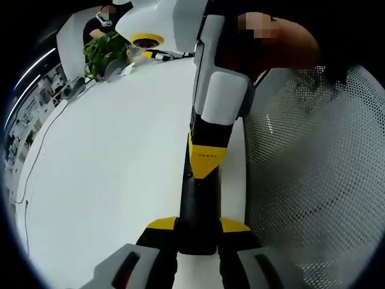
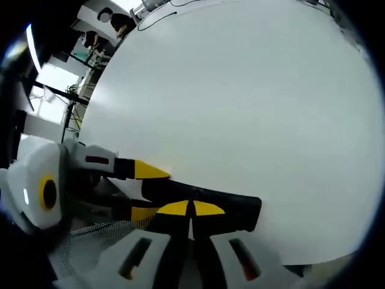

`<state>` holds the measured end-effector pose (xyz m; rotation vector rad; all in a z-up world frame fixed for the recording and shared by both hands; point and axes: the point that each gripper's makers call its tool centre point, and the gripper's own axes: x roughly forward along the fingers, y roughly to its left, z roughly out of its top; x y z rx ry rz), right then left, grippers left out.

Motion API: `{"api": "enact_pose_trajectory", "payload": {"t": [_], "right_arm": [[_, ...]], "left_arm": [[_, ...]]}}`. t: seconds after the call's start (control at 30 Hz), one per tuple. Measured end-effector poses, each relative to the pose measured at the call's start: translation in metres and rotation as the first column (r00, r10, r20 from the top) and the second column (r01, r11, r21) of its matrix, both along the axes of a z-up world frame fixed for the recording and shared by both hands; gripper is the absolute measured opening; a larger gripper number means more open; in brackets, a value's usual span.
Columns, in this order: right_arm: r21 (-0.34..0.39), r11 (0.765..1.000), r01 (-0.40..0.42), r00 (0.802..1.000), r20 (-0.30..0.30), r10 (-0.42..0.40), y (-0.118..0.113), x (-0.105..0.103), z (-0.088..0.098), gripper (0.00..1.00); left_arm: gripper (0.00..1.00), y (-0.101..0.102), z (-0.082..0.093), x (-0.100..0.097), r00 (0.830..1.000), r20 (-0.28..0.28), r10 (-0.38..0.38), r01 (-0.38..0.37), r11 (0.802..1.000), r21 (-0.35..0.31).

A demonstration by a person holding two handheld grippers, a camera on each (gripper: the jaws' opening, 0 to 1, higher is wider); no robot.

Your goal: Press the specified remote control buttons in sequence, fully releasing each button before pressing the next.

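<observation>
- White tabletop (image 1: 108, 174) runs ahead of both grippers; mesh chair back (image 1: 313, 180) sits right of the left jaws.
- Left gripper (image 1: 198, 238) is clamped on the near end of the black remote (image 1: 197, 205), which juts straight ahead.
- Right gripper (image 2: 191, 211): yellow tips together, pressing on the remote's top face.
- Risk: buttons hidden, so the wrong key may be pressed; a hard push could twist the remote loose.
</observation>
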<state>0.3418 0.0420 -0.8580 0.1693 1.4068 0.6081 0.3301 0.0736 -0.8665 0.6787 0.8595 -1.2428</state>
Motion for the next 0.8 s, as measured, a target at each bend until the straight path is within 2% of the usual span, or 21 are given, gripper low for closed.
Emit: {"api": "enact_pose_trajectory", "payload": {"t": [0.17, 0.27, 0.37, 0.47, 0.6, 0.8], "right_arm": [[-0.02, 1.0, -0.004, 1.0, -0.015, 0.003, -0.004, -0.003, 0.0, 0.0], [0.009, 1.0, 0.029, 0.999, -0.037, -0.029, -0.005, -0.003, 0.005, 0.0], [0.031, 0.999, 0.04, 0.991, -0.127, -0.036, -0.003, -0.014, 0.008, 0.0], [0.021, 0.999, 0.038, 0.993, -0.109, -0.035, -0.003, -0.012, 0.005, 0.0], [-0.033, 0.999, 0.003, 0.996, -0.087, -0.006, -0.006, -0.013, -0.001, 0.0], [-0.038, 0.999, -0.016, 0.997, -0.082, 0.013, -0.005, -0.014, -0.002, 0.0]], "left_arm": [[0.24, 0.0, 0.001, -0.001, 1.0, -0.001, -0.001, 0.001, 1.0, -0.003], [0.25, 0.0, 0.001, -0.001, 1.0, 0.001, -0.004, 0.004, 1.0, 0.002], [0.25, 0.0, 0.001, -0.001, 1.0, 0.003, -0.008, 0.008, 1.0, 0.005], [0.25, 0.0, 0.001, -0.001, 1.0, 0.003, -0.008, 0.008, 1.0, 0.006], [0.25, 0.0, 0.0, -0.001, 1.0, 0.003, -0.008, 0.008, 1.0, 0.005], [0.25, 0.0, 0.001, -0.001, 1.0, 0.004, -0.011, 0.011, 1.0, 0.004]]}}
